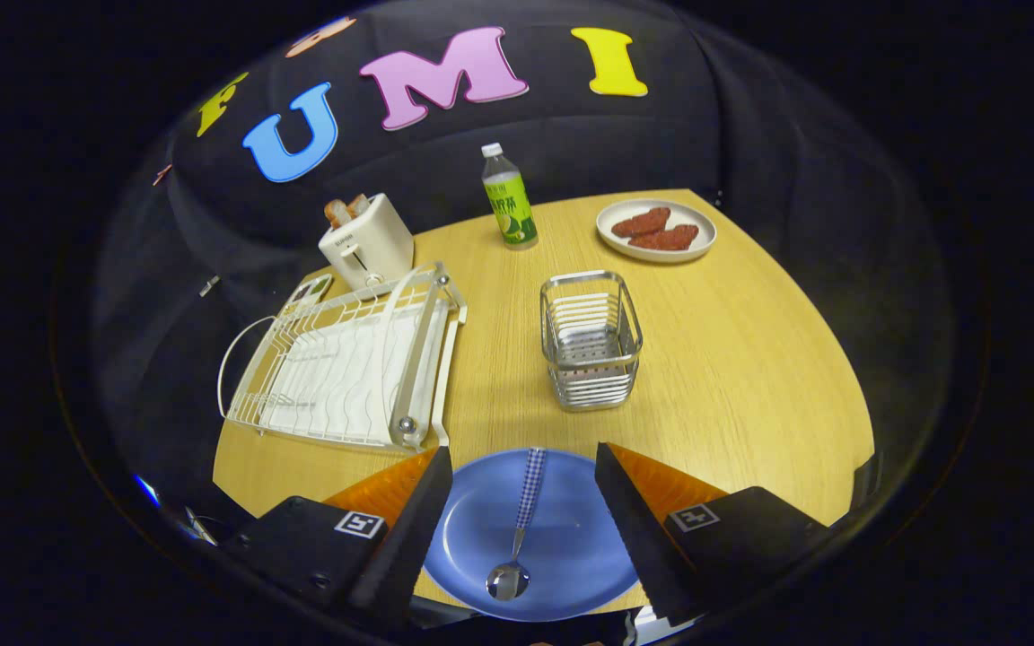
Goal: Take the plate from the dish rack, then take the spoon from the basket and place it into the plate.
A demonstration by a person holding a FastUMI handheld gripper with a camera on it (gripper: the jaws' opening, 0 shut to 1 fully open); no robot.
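Gripper (524, 502) is hanging open over the blue plate (571, 547); spoon (517, 538) is lying inside it; task looks finished; next, only pulling clear.

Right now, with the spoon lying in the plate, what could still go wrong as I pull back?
1. The open gripper straddles the blue plate; a low retreat could clip its rim.
2. The spoon lies loose, its handle over the far rim, so a bump might tip it out.
3. The metal basket stands just ahead.
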